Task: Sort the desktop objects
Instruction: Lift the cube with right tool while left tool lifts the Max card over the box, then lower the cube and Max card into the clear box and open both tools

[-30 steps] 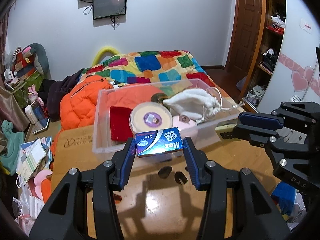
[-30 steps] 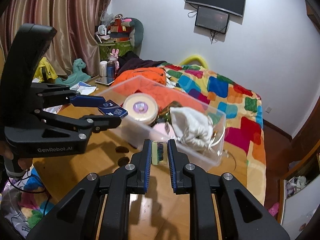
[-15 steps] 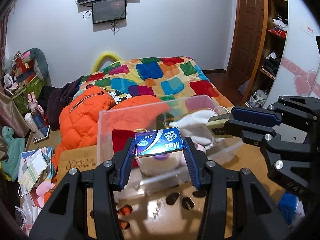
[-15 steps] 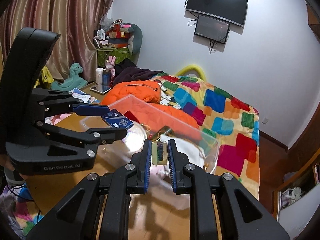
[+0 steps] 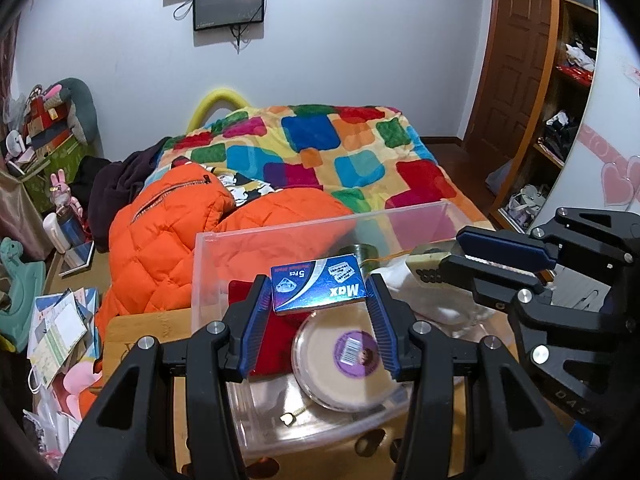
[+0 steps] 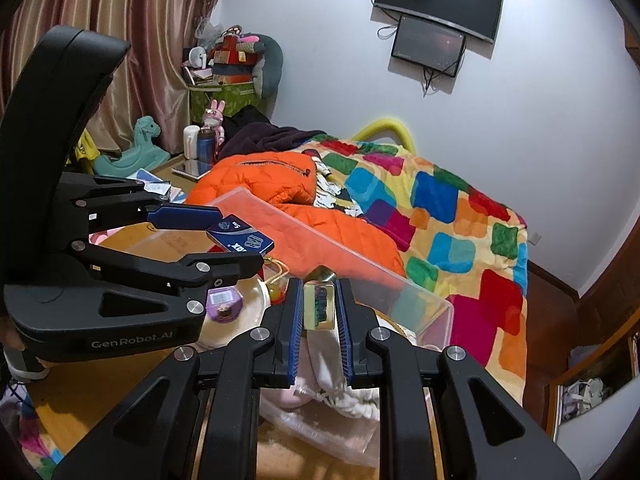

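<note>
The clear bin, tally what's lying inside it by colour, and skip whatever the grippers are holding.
In the clear bin:
Red: 1, red cloth
Cream: 1, round tin
White: 1, drawstring pouch
Pink: 1, pink item, partly hidden
Dark green: 1, roll
Total: 5 visible

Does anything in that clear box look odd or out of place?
One thing: a small brass key lies loose on the floor of the clear box, apart from the round tin and red pouch. Nothing looks spilled or broken; both tongs simply hold small items above it.
</note>
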